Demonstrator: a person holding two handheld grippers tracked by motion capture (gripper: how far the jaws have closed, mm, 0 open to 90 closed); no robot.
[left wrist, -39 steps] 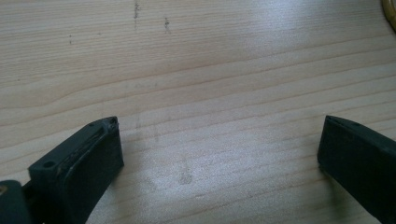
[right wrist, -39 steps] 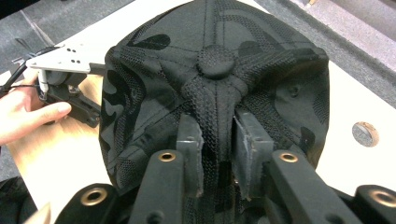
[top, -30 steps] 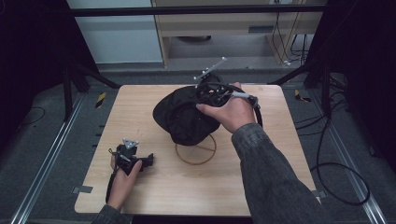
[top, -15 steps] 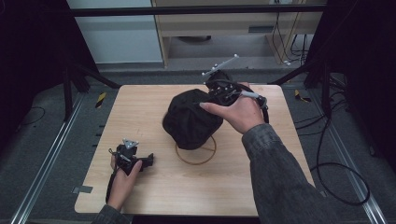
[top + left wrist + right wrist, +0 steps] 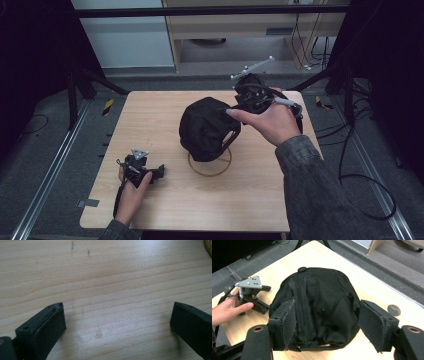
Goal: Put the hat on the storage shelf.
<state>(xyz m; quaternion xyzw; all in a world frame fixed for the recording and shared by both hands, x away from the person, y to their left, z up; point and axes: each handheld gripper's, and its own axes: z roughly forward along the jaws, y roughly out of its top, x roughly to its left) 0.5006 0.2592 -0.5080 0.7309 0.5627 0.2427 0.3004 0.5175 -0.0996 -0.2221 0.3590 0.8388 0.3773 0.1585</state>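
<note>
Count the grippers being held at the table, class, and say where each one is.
2. The left gripper rests near the table's front left edge, jaws open. The right gripper is raised at the far right, beside the black cap.

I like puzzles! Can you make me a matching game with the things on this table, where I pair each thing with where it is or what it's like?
Things:
1. round black fabric cap
2. thin wooden ring
3. left gripper
4. right gripper

Descriptions:
A. lies flat, partly under the cap
B. sits at the middle of the pale wooden table
C. low near the table's front left, jaws wide apart
D. beside the cap's far right, jaws apart around it

Pairs: 1-B, 2-A, 3-C, 4-D
</note>
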